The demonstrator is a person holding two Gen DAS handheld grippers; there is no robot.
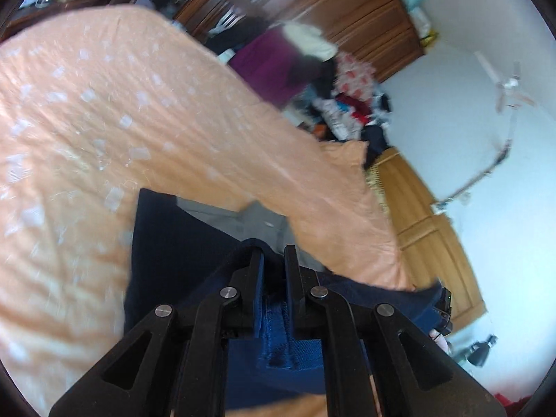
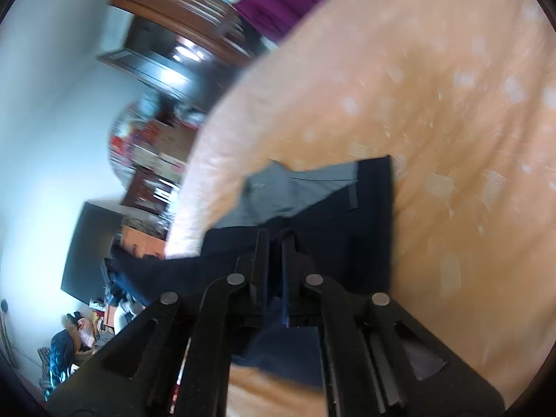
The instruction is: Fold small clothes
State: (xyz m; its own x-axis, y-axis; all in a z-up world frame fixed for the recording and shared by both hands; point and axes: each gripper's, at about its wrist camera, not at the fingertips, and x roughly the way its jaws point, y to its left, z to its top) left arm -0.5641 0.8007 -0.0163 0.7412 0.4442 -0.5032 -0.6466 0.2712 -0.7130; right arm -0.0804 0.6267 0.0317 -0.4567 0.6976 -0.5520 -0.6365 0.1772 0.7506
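Navy garment (image 1: 166,243) hem pinched in my left gripper (image 1: 273,260) | right gripper (image 2: 275,243) clamped on its other edge | lies on peach bedsheet (image 1: 87,121) | soft, limp; I'd grip hems.

— What covers the bed?
— A peach sheet (image 1: 104,111) of soft matt cloth, finely creased, with pale woven squares.
— And the garment (image 2: 368,215)?
— Dark navy cloth, matt, with a grey lining; a seam shows coarse blue weave.
— The grippers?
— Left gripper (image 1: 274,260) and right gripper (image 2: 275,243): matt black plastic, dull metal pins.
— Behind?
— A glossy wooden wardrobe (image 1: 347,7).
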